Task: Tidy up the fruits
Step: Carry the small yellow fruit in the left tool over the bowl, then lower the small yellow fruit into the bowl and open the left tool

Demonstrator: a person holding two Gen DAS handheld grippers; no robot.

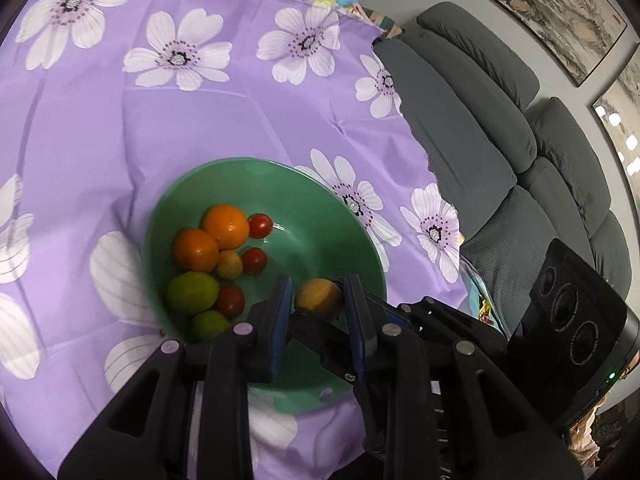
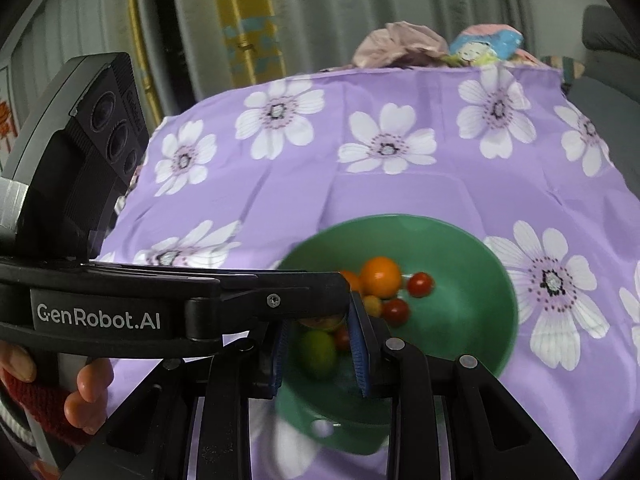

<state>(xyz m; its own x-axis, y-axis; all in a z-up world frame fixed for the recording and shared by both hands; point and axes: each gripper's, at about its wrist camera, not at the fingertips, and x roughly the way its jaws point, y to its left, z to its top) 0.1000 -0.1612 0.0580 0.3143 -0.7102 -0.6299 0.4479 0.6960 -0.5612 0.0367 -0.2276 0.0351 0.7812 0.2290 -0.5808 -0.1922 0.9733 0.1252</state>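
While the left gripper (image 1: pixel 316 300) tilts down over the green bowl (image 1: pixel 320 200), its fingers (image 1: pixel 280 304) pinch a yellow-orange fruit (image 1: pixel 319 298) just above the bowl's inside. Two oranges (image 1: pixel 212 240), cherry tomatoes (image 1: pixel 260 226) and green limes (image 1: pixel 192 292) lie together in the bowl on the floral-clothed worktop (image 1: pixel 120 140). From the right, the right gripper (image 2: pixel 318 344) hangs over the same bowl, fingers (image 2: pixel 358 344) parted and holding nothing, crossed by the other tool's body.
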